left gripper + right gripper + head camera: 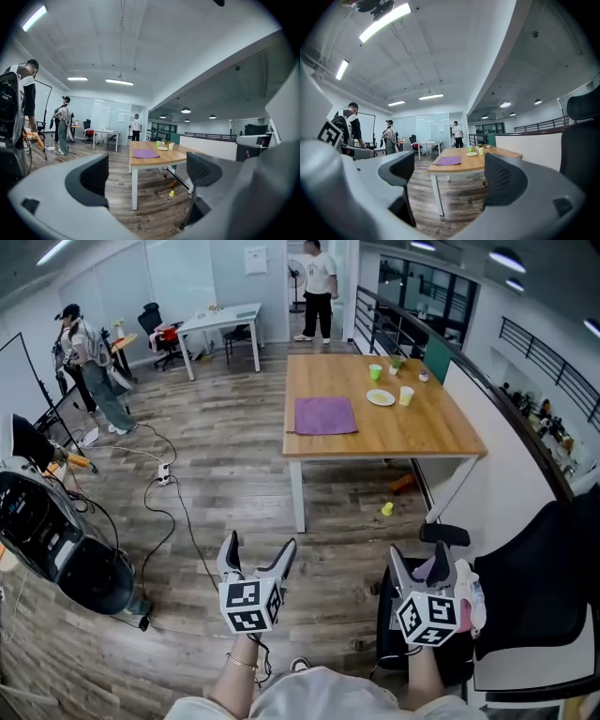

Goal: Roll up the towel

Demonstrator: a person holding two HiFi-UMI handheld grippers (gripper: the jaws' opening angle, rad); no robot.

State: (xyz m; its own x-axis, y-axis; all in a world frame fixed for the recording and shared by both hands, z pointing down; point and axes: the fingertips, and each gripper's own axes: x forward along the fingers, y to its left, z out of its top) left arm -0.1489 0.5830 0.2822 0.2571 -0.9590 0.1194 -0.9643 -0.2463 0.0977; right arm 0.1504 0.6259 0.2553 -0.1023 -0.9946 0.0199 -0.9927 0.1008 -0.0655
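A purple towel (325, 415) lies flat near the front left edge of a wooden table (412, 432) a few steps ahead. It also shows in the left gripper view as the towel (146, 153) and in the right gripper view as the towel (448, 161), far beyond the jaws. My left gripper (260, 545) is held out at waist height over the floor, open with nothing between its fingers (93, 176). My right gripper (419, 563) is beside it, also open and empty, pointing level toward the table (476, 161).
A plate (380, 397) and green and yellow cups (406, 396) stand on the table's far side. A yellow cup (387, 509) lies on the floor under it. A black chair (539, 587) is at my right, black equipment (56, 540) and cables (164, 512) at my left. People stand further back.
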